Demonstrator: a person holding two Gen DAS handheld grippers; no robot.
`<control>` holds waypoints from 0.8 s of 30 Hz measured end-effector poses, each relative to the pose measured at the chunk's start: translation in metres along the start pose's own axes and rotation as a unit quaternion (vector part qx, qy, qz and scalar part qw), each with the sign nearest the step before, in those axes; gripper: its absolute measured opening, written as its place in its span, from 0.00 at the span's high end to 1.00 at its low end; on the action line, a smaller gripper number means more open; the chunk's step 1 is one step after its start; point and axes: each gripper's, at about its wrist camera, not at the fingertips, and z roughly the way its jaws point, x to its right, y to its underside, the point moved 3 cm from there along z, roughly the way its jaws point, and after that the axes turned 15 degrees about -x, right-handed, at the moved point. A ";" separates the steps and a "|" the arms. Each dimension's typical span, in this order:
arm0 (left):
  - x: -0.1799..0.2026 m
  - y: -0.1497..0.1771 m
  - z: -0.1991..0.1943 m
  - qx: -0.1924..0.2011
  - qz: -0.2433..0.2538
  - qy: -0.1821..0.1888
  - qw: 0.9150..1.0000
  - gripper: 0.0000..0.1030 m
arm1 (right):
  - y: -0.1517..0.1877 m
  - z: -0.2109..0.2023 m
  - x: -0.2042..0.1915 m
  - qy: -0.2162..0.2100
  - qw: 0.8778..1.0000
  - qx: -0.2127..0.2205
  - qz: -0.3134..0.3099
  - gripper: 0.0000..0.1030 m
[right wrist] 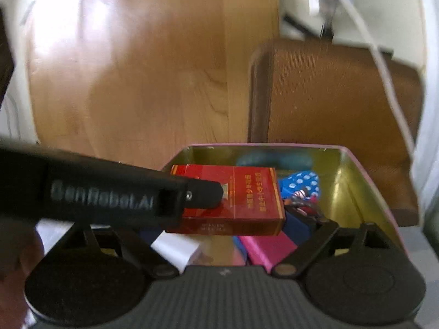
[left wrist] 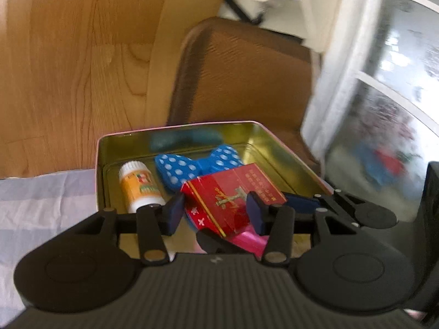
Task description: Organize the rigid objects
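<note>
The red box (left wrist: 233,194) lies in the open tin (left wrist: 175,130), atop the blue dotted piece (left wrist: 192,164), straight ahead of the left gripper (left wrist: 216,213), whose jaws stand apart astride it without pressing; right gripper (right wrist: 219,235) jaws spread wide, empty, equally near

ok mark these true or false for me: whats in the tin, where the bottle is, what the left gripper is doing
1. The gold metal tin holds a red rectangular box. True.
2. The small white-capped bottle with the orange label stands on the cloth outside the tin. False: it lies inside the tin.
3. The blue bow with white dots is in the tin. True.
4. The left gripper grips the bottle. False: its jaws are apart, holding nothing.
</note>
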 end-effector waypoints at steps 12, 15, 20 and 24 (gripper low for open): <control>-0.011 0.015 -0.003 0.020 0.004 -0.089 0.996 0.36 | 0.009 0.003 0.001 0.028 0.999 -0.002 -0.028 0.09; -0.007 0.034 -0.024 0.032 0.006 -0.101 0.994 0.36 | 0.030 -0.022 -0.007 0.035 0.999 0.030 -0.026 0.09; 0.004 0.071 -0.060 0.054 0.013 -0.115 0.992 0.36 | 0.067 -0.067 -0.017 0.028 0.996 0.084 0.003 0.09; 0.009 0.107 -0.085 0.068 0.015 -0.119 0.990 0.28 | 0.103 -0.102 -0.026 0.013 0.992 0.118 0.042 0.08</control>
